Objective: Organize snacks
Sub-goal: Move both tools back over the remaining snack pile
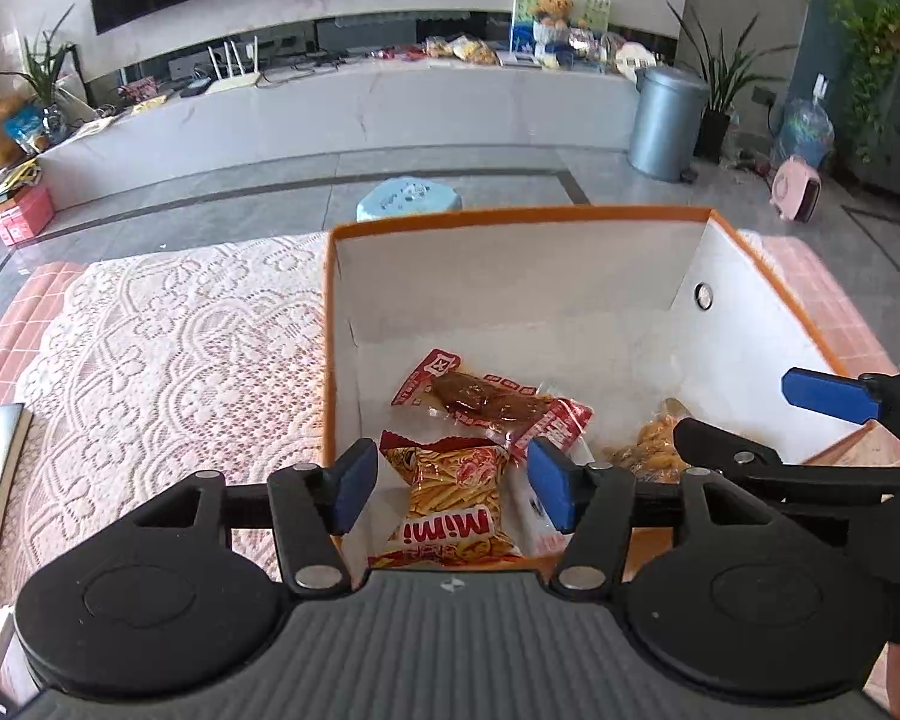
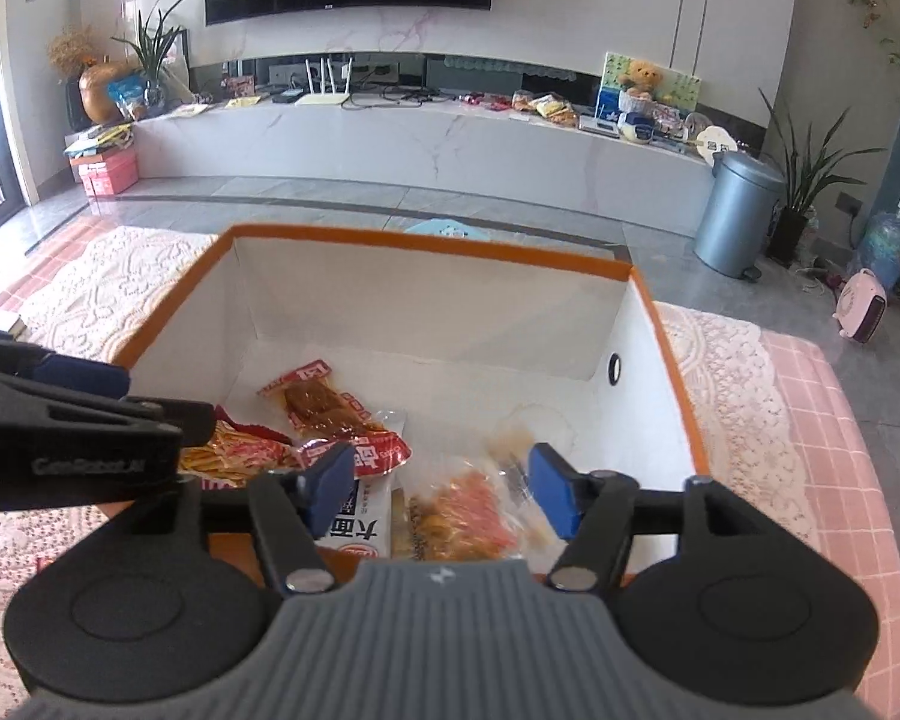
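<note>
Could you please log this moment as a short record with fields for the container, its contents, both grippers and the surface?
container: open box, orange rim, white inside
contents: Mimi snack bag; red packet with brown snack; clear bag of golden snacks; white packet
left gripper: open, above the Mimi snack bag, holding nothing
right gripper: open, above the clear bag of golden snacks, holding nothing
surface: lace cloth over pink checked cover

We cannot read the whole white packet (image 2: 363,519): the right gripper's (image 2: 444,495) body cuts off its lower print. The clear bag of orange snacks (image 2: 462,516) is blurred, and the left gripper (image 1: 450,483) hides the Mimi bag's (image 1: 450,510) bottom edge.
</note>
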